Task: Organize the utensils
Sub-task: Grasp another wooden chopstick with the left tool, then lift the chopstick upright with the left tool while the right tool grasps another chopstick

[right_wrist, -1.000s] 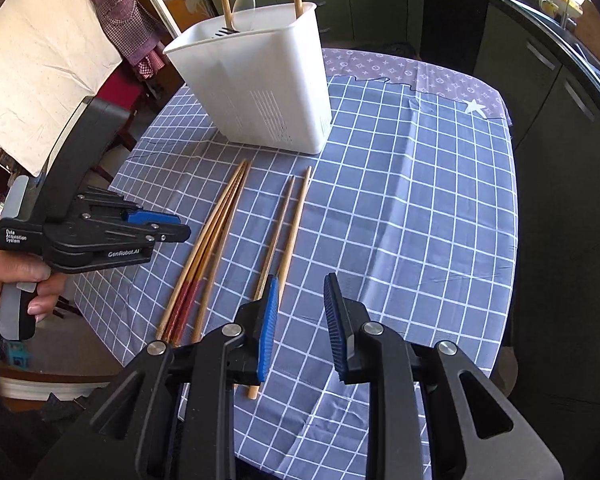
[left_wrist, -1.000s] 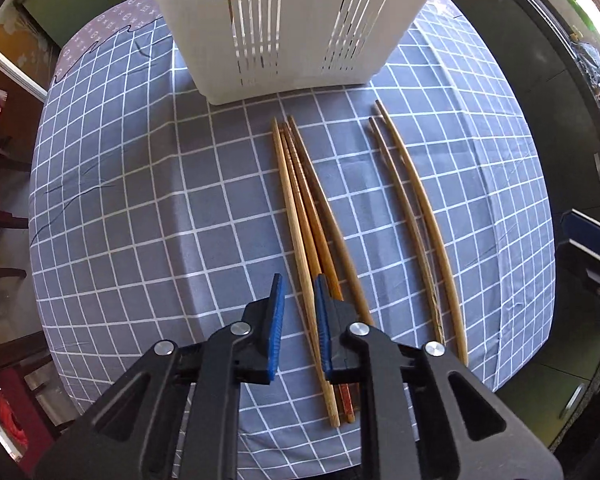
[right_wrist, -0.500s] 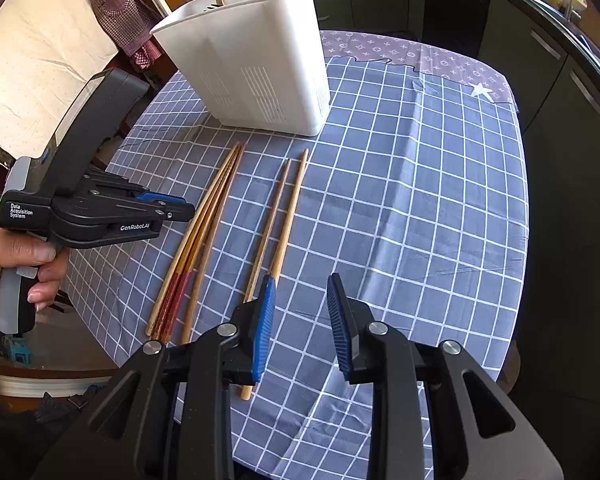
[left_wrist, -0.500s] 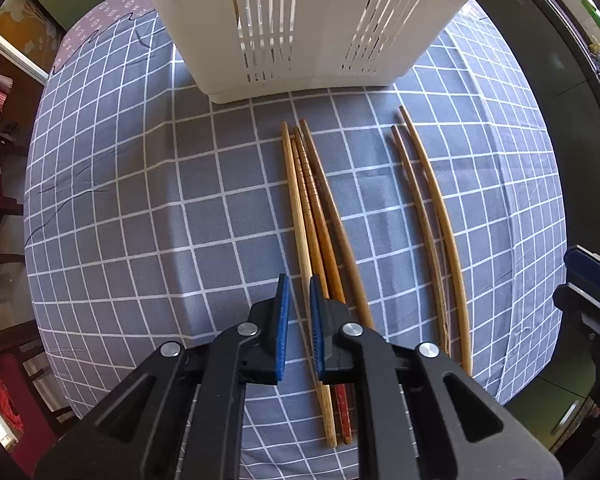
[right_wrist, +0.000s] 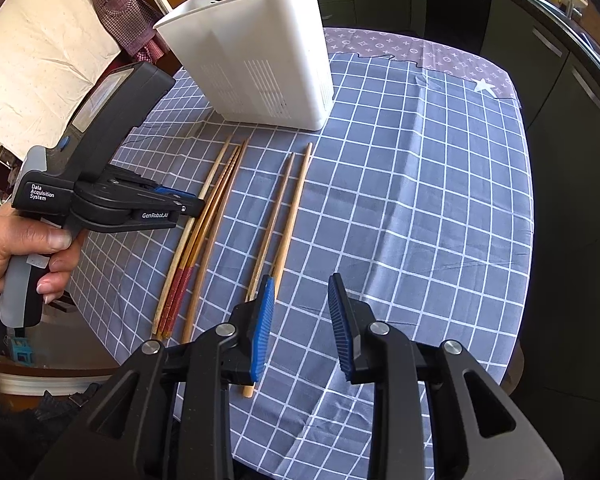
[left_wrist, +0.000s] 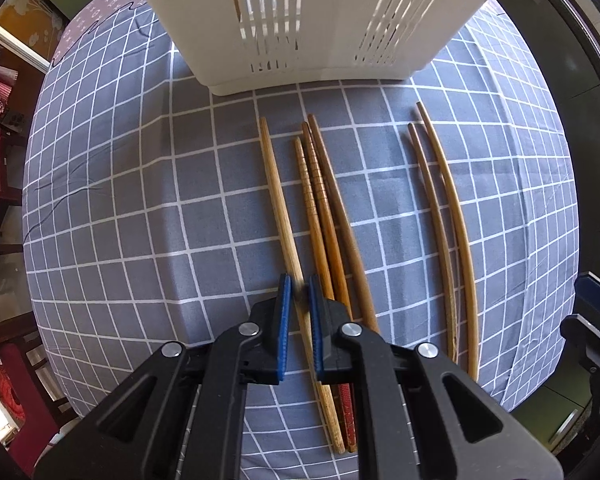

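Six chopsticks lie flat on the checked tablecloth (left_wrist: pixel 140 200) in the left wrist view: a light one (left_wrist: pixel 278 208) off on its own at the left of the middle bunch, three darker ones (left_wrist: pixel 324 216) packed together just beside it, and a thin pair (left_wrist: pixel 448 216) well apart to the right. Left gripper (left_wrist: pixel 299 300) has its blue pads pinched narrow around that light chopstick near its thick end, so I'd say it's clamped on it, though the stick is a bit blurred right at the pads. White utensil holder (left_wrist: pixel 320 20) stands just past the tips, slotted wall facing the camera. Over in the right wrist view, the right gripper (right_wrist: pixel 300 316) hangs with jaws wide and nothing between them, just beside the near end of the thin pair (right_wrist: pixel 284 216). You can see the left gripper (right_wrist: pixel 188 210) from the side here, held in a hand (right_wrist: pixel 24 248), nose down on the outer stick of the bunch. The holder (right_wrist: pixel 260 60) already has a couple of sticks and a spoon poking out. My read: this is the grab stage for one chopstick. Next it needs lifting clear of its neighbours, tipping upright and dropping into the holder, without dragging the other three along.
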The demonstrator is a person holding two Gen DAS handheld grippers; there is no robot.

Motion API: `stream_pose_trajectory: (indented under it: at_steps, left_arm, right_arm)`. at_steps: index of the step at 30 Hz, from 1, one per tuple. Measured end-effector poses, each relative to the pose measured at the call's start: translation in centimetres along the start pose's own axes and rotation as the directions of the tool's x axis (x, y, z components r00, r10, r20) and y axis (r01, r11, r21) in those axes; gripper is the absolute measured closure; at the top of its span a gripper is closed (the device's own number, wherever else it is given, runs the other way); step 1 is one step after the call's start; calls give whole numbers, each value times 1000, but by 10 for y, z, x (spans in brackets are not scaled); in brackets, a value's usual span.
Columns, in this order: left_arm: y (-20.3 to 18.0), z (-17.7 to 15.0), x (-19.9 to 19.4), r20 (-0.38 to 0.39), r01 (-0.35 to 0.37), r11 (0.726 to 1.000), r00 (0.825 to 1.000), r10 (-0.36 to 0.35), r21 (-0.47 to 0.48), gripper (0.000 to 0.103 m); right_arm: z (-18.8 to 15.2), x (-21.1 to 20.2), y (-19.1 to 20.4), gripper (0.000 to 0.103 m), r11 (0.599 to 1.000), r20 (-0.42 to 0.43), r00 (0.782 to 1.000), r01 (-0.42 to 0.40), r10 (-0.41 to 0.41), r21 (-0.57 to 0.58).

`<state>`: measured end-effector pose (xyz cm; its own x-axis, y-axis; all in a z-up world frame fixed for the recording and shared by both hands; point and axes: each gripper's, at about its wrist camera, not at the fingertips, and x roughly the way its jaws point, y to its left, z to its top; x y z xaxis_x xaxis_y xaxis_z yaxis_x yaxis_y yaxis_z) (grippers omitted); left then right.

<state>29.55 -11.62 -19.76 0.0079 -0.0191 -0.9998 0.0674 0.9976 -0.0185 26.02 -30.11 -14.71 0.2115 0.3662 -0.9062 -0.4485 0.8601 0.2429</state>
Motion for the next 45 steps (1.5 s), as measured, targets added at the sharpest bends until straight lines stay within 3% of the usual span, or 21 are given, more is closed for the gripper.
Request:
stream_pose_trajectory:
  at_steps: [9, 15, 19, 23, 30, 45]
  left_arm:
    - [3, -6, -2, 16, 10, 1000, 1000, -10, 19, 96]
    - [18, -14, -29, 100, 60, 998, 993, -63, 27, 96]
    - [29, -25, -61, 192, 79, 996, 977, -87, 49, 96]
    - [34, -42, -95, 304, 77, 994, 948, -98, 81, 96]
    - [32, -70, -126, 409, 71, 990, 905, -116, 125, 96]
    - [32, -92, -134, 450, 78, 982, 881, -149, 174, 96]
  right_arm:
    - [1, 2, 4, 73, 1000, -6, 1000, 12, -12, -6]
    - [12, 10, 9, 73, 999, -42, 998, 36, -37, -13]
    - [23, 25, 9, 73, 998, -82, 995, 58, -58, -5]
    - [33, 40, 13, 73, 997, -115, 990, 82, -83, -10]
    - [52, 66, 22, 89, 993, -172, 979, 114, -113, -5]
    - [62, 107, 33, 89, 986, -253, 953, 166, -164, -16]
